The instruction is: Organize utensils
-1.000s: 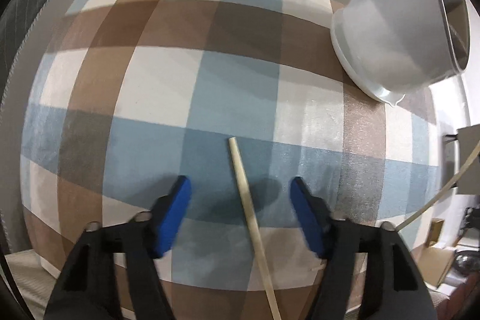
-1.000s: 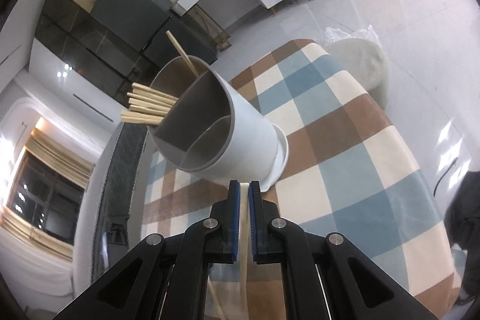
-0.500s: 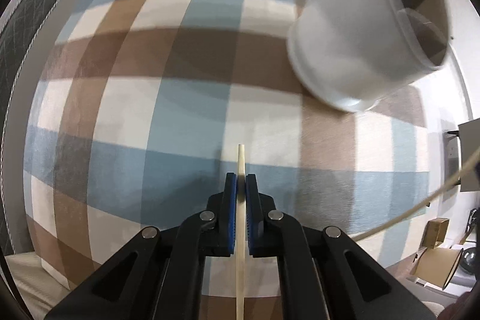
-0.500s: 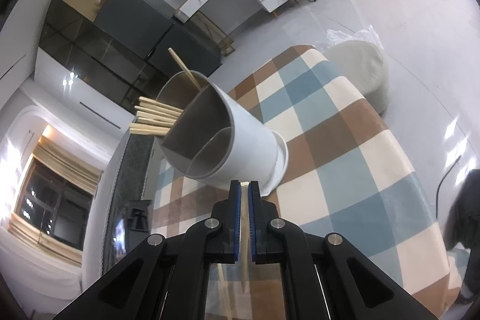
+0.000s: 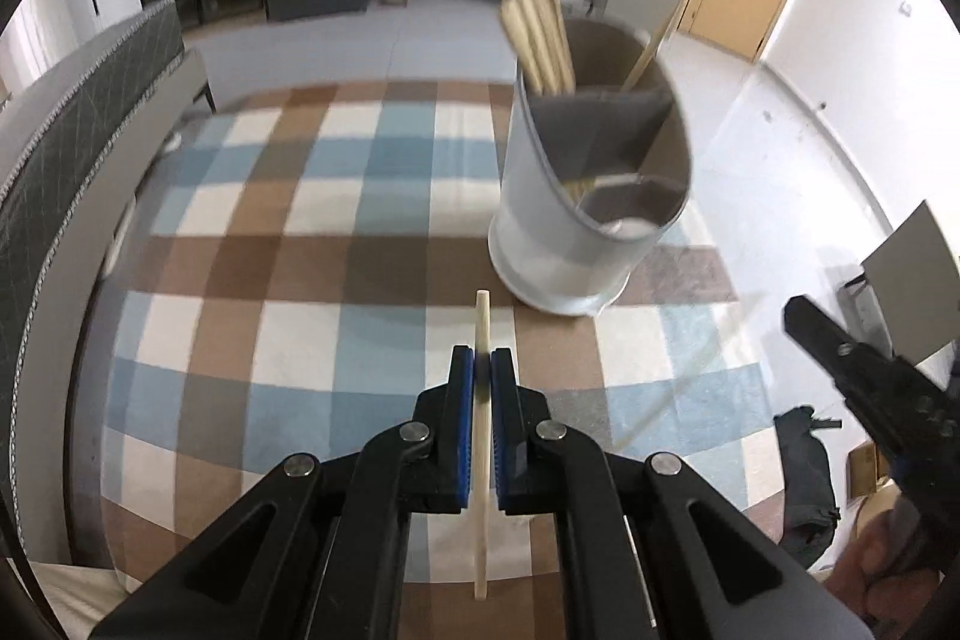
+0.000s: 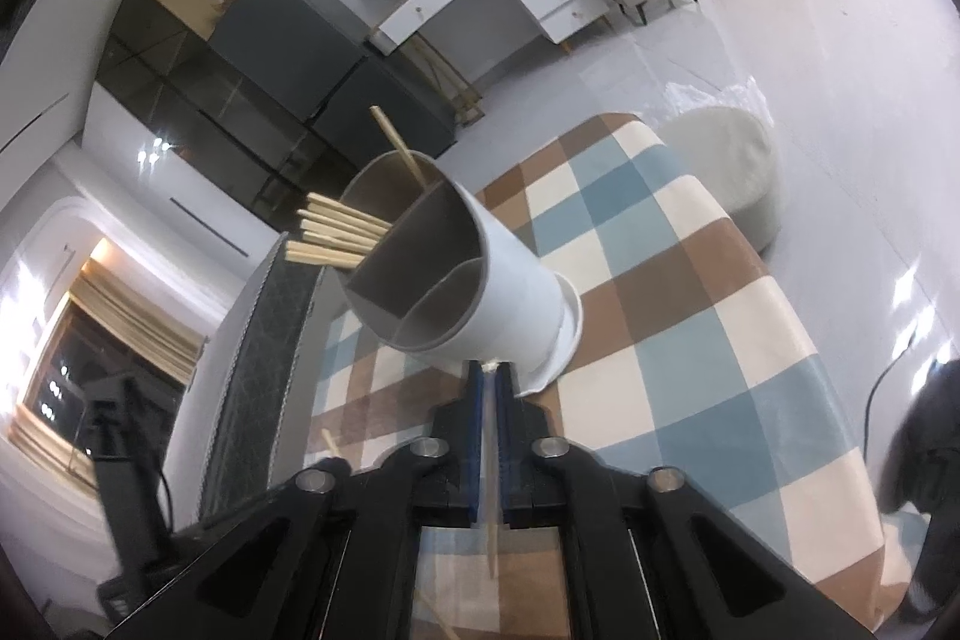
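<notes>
Wooden and pale, the chopstick [image 5: 482, 436] sits pinched between the blue pads of the left gripper [image 5: 482, 370], its tip poking out ahead and its tail trailing back under the camera; it hangs clear of the checked cloth [image 5: 300, 280], and the jaws are pressed hard onto it. Ahead and to the right stands the white utensil holder [image 5: 576, 220], divided inside; a bundle of chopsticks [image 5: 537, 40] leans in its far compartment, while the near sections look mostly bare.

Further right, the right gripper [image 6: 491, 376] is also pressed together, with a second thin stick [image 6: 492, 520] running between its pads; its tip sits just at the holder's base flange.

The step in hand, as I judge it, is carrying the left stick to the holder; doing it well means tipping the stick nearer to upright before it reaches the rim, aiming for the far compartment with the others, and easing the jaws apart only once the lower end is inside, lest it bounce off the divider; the right gripper should hold back to avoid crossing sticks.
</notes>
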